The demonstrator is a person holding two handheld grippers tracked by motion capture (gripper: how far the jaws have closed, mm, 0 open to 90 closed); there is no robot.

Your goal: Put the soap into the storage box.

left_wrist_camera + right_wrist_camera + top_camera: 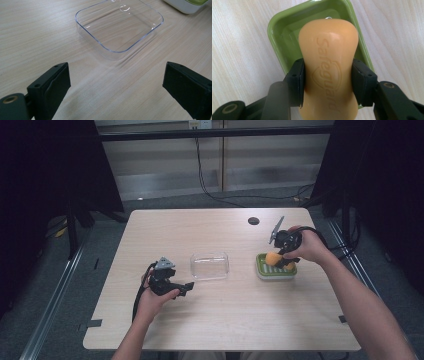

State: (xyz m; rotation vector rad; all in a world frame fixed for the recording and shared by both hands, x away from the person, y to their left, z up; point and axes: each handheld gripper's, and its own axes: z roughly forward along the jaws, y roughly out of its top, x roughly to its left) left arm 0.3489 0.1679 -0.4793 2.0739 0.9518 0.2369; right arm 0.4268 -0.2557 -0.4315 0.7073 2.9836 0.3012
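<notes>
The right gripper [327, 82] has its jaws clamped on the waist of the soap [329, 67], an orange bar (the stamped brand faces the camera), and holds it just over the green dish [277, 37] at the right of the table [210, 330]. In the high view the soap [273, 258] sits above the dish [265, 272], and whether its far end touches the dish floor I cannot tell. The left gripper [186, 287] rests near the left side, jaws wide apart and holding nothing, pointed at the clear tray [120, 27] in the middle of the table. The step looks like lifting the soap clear of the dish. To do it well, keep the squeeze steady on the narrow waist, since soap is slick, rise straight until the bar clears the rim, and keep it level so it cannot slide out
</notes>
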